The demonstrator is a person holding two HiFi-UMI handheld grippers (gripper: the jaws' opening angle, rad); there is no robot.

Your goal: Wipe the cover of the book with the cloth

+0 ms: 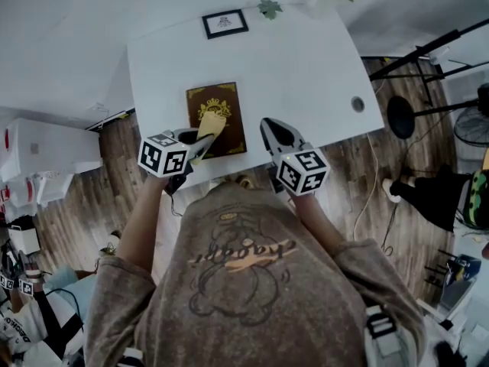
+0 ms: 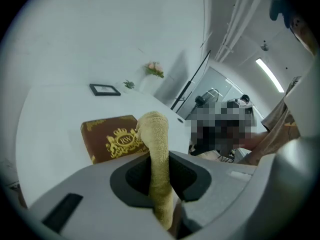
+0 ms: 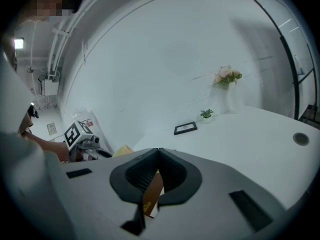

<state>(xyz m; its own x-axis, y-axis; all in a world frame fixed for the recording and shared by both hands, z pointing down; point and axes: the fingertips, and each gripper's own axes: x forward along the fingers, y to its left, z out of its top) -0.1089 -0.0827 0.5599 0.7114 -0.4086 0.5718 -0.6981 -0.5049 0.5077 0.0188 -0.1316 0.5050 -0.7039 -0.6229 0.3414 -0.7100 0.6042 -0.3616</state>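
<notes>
Left claw is clamped on the cloth, right over the book, which lies flat near the near edge of the counter. Right claw is closed, empty (parked just right of the book). Nothing's pinning the book, so a hard wipe could shove it off.

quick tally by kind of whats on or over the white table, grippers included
book: 1
cloth: 1
picture frame: 1
small potted plant: 1
vase of flowers: 1
grippers: 2, the left gripper shut on the cloth, and the right gripper
total: 7
</notes>
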